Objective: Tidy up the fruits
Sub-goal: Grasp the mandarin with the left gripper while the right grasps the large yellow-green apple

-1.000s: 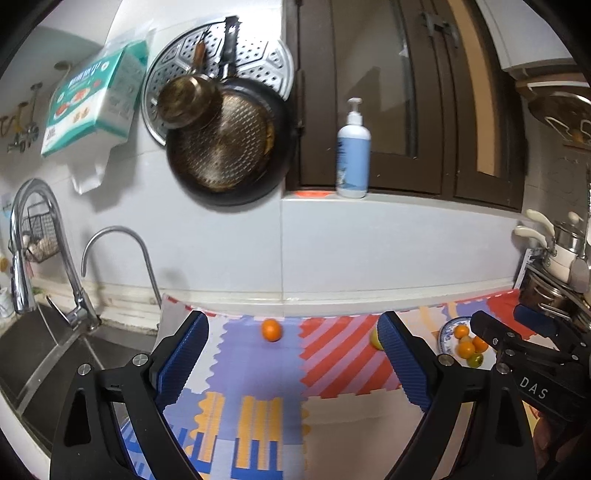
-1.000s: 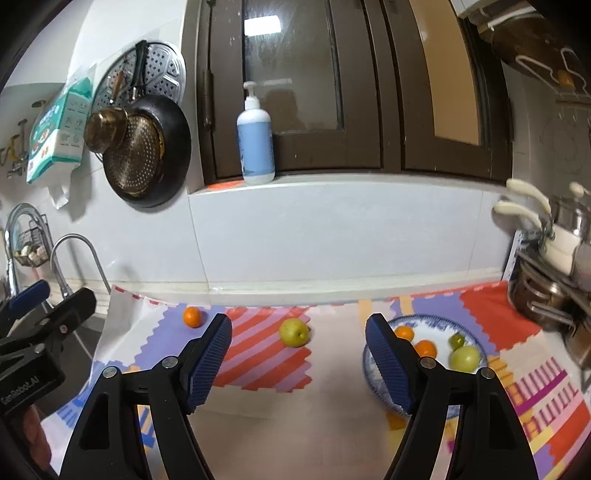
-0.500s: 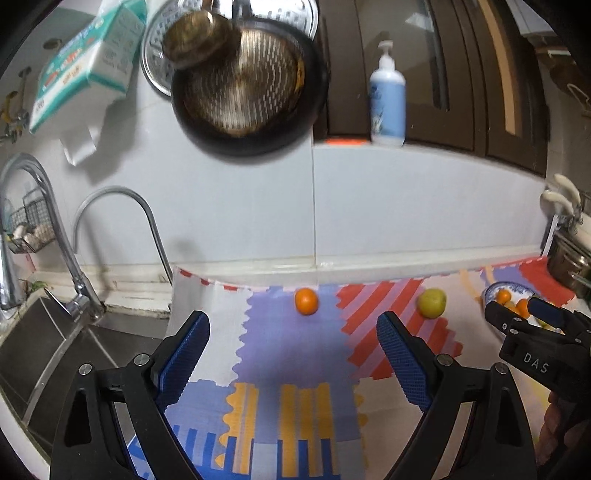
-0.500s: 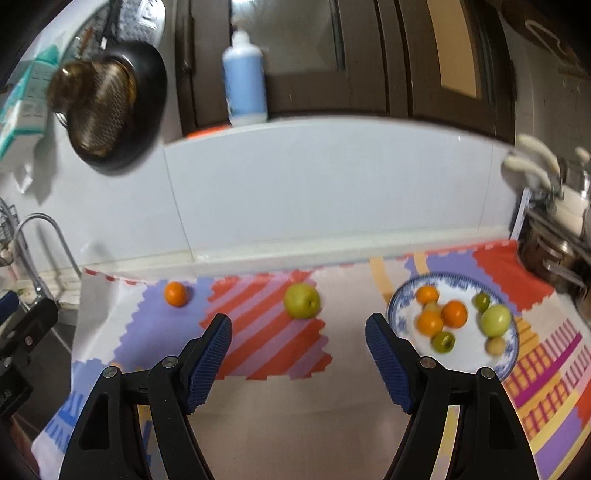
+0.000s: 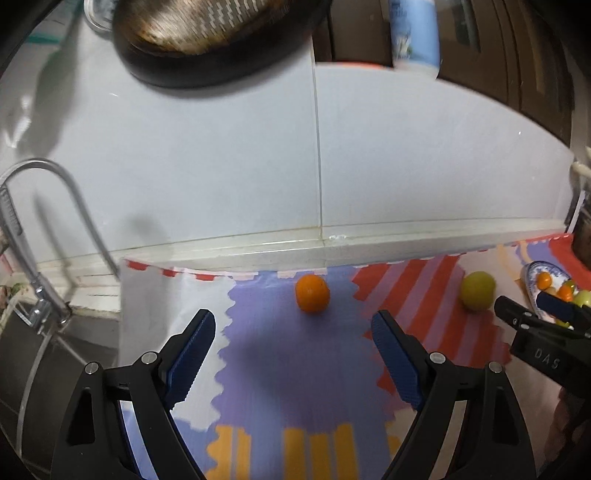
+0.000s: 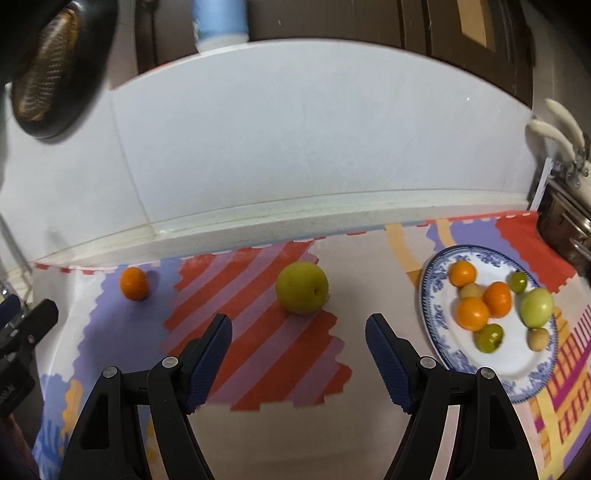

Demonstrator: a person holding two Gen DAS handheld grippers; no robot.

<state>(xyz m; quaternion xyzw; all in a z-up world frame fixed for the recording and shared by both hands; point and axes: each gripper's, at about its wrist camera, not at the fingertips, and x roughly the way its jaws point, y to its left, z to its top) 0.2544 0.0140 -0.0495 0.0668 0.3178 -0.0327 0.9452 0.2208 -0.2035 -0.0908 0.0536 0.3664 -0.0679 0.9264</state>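
Observation:
A small orange (image 5: 312,292) lies on the purple patch of the mat, just ahead of my open, empty left gripper (image 5: 293,325). It also shows in the right wrist view (image 6: 134,283). A yellow-green apple (image 6: 301,287) lies on the red stripes just ahead of my open, empty right gripper (image 6: 298,328); it also shows in the left wrist view (image 5: 477,290). A blue-rimmed white plate (image 6: 432,306) at the right holds several oranges and green fruits. The right gripper's body shows at the right edge of the left wrist view (image 5: 543,332).
A sink with taps (image 5: 48,236) lies left of the mat. A white tiled wall (image 5: 258,158) backs the counter, with a dark pan (image 5: 207,40) and a blue bottle (image 5: 415,33) above. Pots (image 6: 569,221) stand at the far right.
Both grippers have tilted down and moved closer to the counter. The orange now lies nearer the left gripper and the apple nearer the right one. Both stay open.

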